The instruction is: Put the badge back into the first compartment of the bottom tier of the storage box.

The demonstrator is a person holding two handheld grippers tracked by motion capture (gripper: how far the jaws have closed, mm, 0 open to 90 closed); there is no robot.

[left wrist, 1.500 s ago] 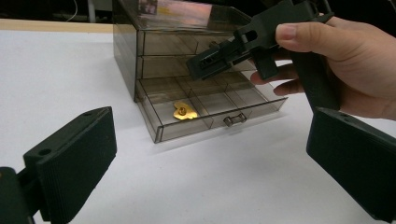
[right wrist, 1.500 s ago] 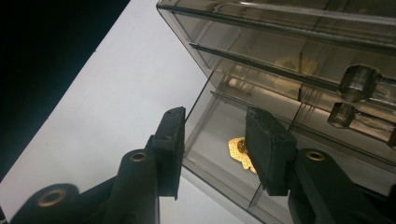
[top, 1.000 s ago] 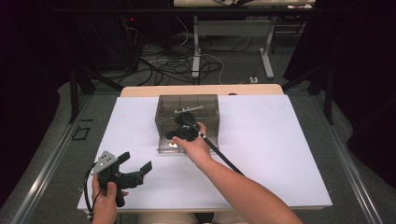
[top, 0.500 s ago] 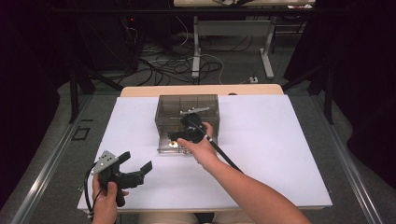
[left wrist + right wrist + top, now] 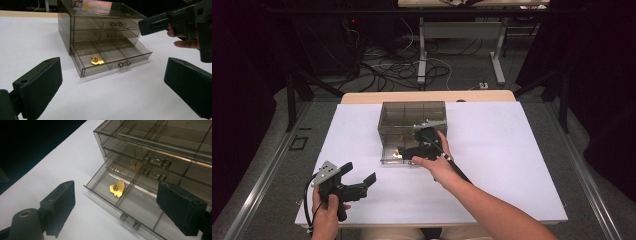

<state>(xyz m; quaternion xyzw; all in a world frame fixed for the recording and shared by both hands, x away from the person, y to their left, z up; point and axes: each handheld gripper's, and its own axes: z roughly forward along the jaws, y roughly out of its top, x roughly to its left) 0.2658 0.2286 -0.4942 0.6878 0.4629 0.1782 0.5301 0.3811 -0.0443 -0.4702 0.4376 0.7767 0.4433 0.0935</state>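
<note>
Smoked-clear plastic three-drawer organiser box sits at desk centre, toward the far edge of the white desk. Bottom drawer is pulled out; upper two are shut. Small gold metal trinket lies in the drawer's left compartment as the left gripper view shows it, flat on the floor. Right hand-held gripper hovers just over the open drawer, jaws just been opening, now wide apart, nothing between them. Left hand-held gripper sits near desk's front left, well apart from box, jaws spread, released, empty.
</note>
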